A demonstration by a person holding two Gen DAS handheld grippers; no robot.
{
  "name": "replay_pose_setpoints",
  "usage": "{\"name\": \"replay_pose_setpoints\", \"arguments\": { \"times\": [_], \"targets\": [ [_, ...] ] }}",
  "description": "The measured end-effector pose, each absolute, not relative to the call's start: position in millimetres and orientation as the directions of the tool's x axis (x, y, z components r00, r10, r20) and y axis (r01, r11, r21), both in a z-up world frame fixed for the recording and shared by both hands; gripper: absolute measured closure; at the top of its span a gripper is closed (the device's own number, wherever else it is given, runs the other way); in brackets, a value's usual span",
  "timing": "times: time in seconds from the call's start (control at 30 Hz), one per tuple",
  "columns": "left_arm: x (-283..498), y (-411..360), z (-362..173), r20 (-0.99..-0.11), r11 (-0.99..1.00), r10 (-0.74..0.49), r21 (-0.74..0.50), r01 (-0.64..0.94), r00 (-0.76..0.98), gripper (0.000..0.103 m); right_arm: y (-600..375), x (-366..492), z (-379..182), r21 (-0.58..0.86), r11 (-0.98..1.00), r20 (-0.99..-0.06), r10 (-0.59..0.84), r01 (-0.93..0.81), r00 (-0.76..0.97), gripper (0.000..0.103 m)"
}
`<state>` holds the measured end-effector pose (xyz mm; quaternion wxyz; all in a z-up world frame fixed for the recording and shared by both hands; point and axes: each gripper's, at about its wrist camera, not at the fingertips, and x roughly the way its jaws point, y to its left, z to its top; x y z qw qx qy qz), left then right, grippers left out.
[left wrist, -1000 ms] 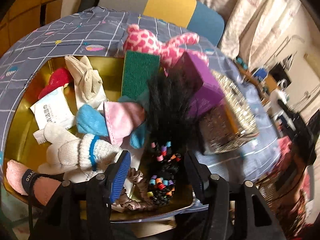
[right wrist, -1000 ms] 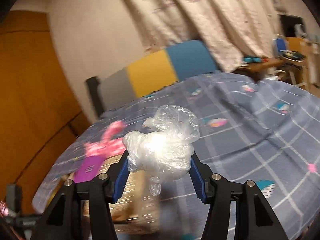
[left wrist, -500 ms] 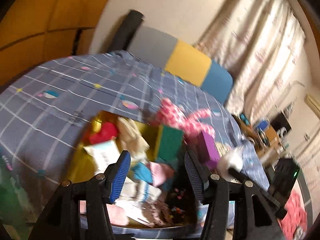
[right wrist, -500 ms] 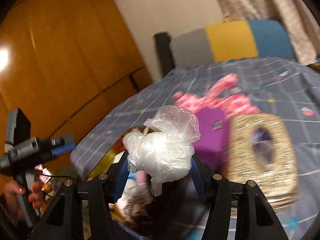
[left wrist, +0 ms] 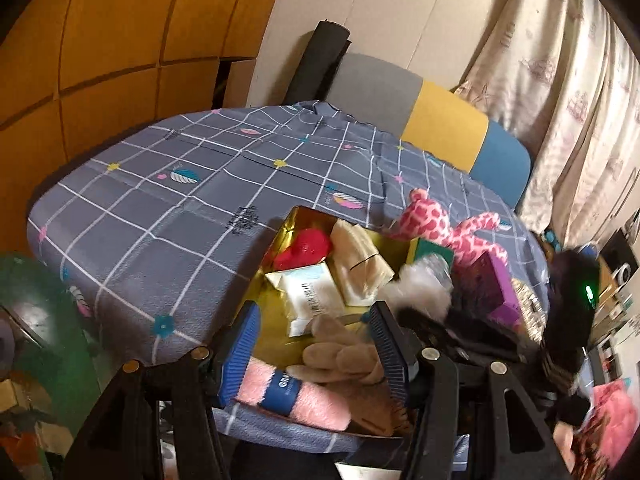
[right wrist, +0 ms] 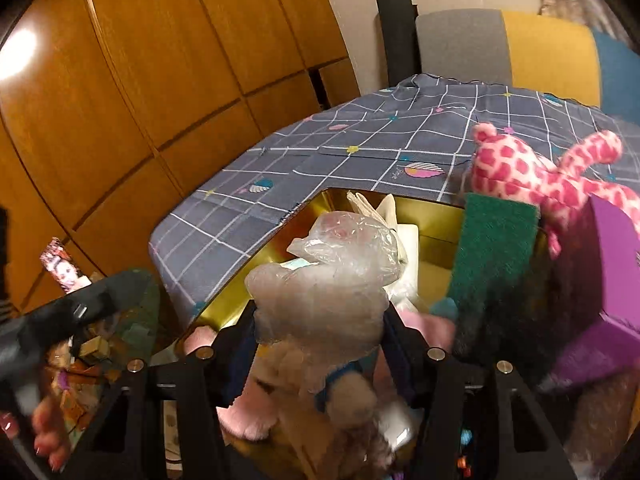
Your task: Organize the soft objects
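A crumpled clear plastic bag (right wrist: 328,280) sits clamped between the fingers of my right gripper (right wrist: 320,332), which is shut on it. It hangs over the gold tray (right wrist: 432,216), which holds several soft things. In the left wrist view the same bag (left wrist: 424,288) shows blurred above the tray's right side. My left gripper (left wrist: 314,344) stands open at the near edge of the gold tray (left wrist: 276,240) with nothing between its pads. Below it lie beige gloves (left wrist: 340,356), a pink sock with a blue band (left wrist: 288,392), a white packet (left wrist: 308,292) and a red item (left wrist: 308,246).
A pink spotted plush toy (right wrist: 516,176) lies on the checked tablecloth (left wrist: 180,208) behind the tray. A green sponge (right wrist: 492,240) leans upright in the tray, and a purple box (right wrist: 612,264) stands to its right. A person's hand (right wrist: 44,436) is at lower left. A chair back (left wrist: 440,124) is beyond the table.
My right gripper has swung left with the bag, from over the bare tablecloth to over the gold tray. My left gripper has drawn back and risen, so more of the table shows.
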<state>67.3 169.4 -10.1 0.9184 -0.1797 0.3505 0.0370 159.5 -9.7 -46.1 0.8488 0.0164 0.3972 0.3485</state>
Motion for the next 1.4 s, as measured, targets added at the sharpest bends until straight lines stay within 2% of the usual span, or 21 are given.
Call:
{"name": "replay_pose_setpoints", "arguments": {
  "times": [0.13,0.23,0.3,0.37,0.53,0.93,1.17,1.4],
  "targets": [
    [62.5,164.7,-10.7,-0.658,0.947,-0.028,-0.258,-0.191,0.753,0.046,6.4,175.7,-61.4,0.272,0.775,-0.705,0.564,-0.570,0.430,0.039],
    [61.1,161.7,-11.9,-0.661,0.954,-0.006,-0.229,-0.194,0.750,0.045,15.8,185.0,-69.4,0.267,0.783,-0.740,0.540,-0.562,0.401,0.023],
    [59.5,161.1,-13.2,-0.657,0.954,0.003,-0.225,-0.200,0.753,0.046,12.9,182.7,-67.6,0.259,0.796,-0.739,0.528,-0.547,0.418,0.006],
    [58.1,160.4,-13.4,-0.656,0.953,0.013,-0.219,-0.207,0.755,0.045,6.3,176.6,-60.5,0.250,0.806,-0.722,0.525,-0.537,0.452,0.001],
    [55.1,154.3,-11.1,-0.643,0.958,0.054,-0.181,-0.220,0.764,0.045,-18.6,153.1,-39.5,0.240,0.825,-0.681,0.518,-0.511,0.517,0.000],
    [45.2,132.1,-10.8,-0.647,0.969,0.054,-0.149,-0.195,0.761,0.045,-55.5,105.6,-6.0,0.180,0.906,-0.669,0.398,-0.383,0.627,0.000],
    [29.1,128.4,-4.4,-0.632,0.966,0.048,-0.168,-0.197,0.773,0.045,-66.9,80.2,0.7,0.164,0.937,-0.671,0.336,-0.309,0.661,0.000],
    [11.9,115.3,2.3,-0.615,0.968,0.092,-0.128,-0.215,0.783,0.045,-79.0,54.9,1.7,0.135,0.963,-0.666,0.263,-0.234,0.698,0.000]
  ]
}}
